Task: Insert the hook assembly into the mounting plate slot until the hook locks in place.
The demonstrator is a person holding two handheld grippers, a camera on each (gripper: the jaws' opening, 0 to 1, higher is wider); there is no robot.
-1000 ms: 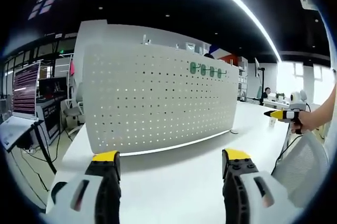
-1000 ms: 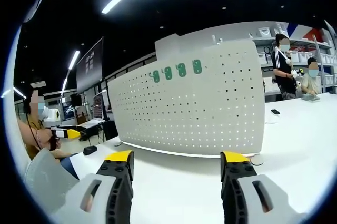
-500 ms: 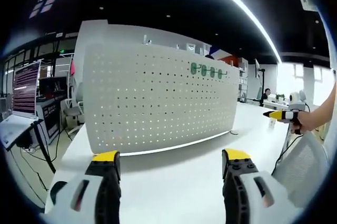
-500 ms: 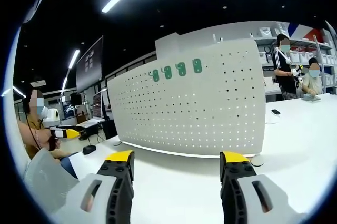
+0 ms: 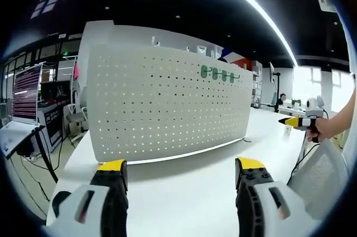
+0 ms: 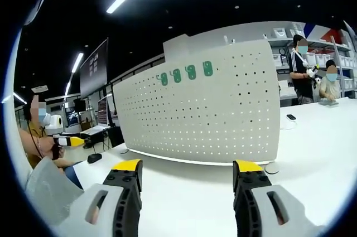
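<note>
While both my left gripper [image 5: 181,173] and right gripper [image 6: 187,173] stand spread, empty: green hooks [image 6: 185,73], 12 o'clock on pegboard [image 6: 223,114]; likely light, rigid; pinch by body.

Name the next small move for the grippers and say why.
Probably bring the right gripper up toward the green hooks near the top of the pegboard. Both grippers' jaws stand open with nothing between them, away from the board, left gripper too.

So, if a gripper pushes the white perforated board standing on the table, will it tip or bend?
The perforated board looks like a thin, tall sheet standing upright on the white table, so a push high up could tip it. Its gentle curve probably steadies and stiffens it. The green hooks sit near its top edge.
</note>
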